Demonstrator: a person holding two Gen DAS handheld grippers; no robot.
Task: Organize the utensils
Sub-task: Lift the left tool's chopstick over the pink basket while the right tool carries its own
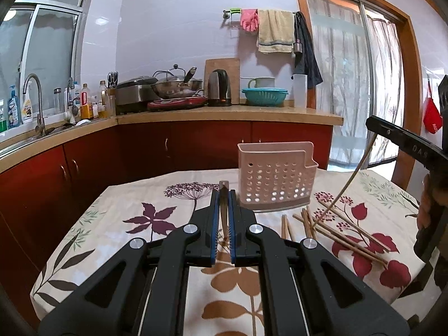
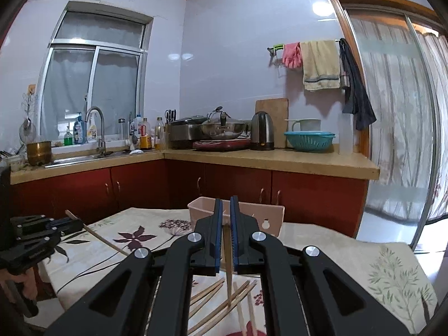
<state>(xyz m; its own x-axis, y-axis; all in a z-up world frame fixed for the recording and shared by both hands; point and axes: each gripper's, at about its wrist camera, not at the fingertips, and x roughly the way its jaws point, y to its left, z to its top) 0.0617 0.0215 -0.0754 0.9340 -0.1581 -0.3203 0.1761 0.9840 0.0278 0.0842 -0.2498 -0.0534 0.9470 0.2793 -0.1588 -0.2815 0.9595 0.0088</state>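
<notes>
Left gripper [image 1: 224,193] and right gripper [image 2: 226,210], jaws each clamping a chopstick [image 1: 224,212], pink holder [image 1: 275,179] beyond

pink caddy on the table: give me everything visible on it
The caddy is a pale pink plastic box, open at the top, its front wall perforated with rows of round holes. A taller back panel rises behind a lower front compartment, and the right wrist view shows a keyhole hanging slot in one wall. It stands upright on the floral tablecloth, near the table's far edge. It looks empty; the loose chopsticks lie beside it, not touching. Neither gripper touches it.
</notes>
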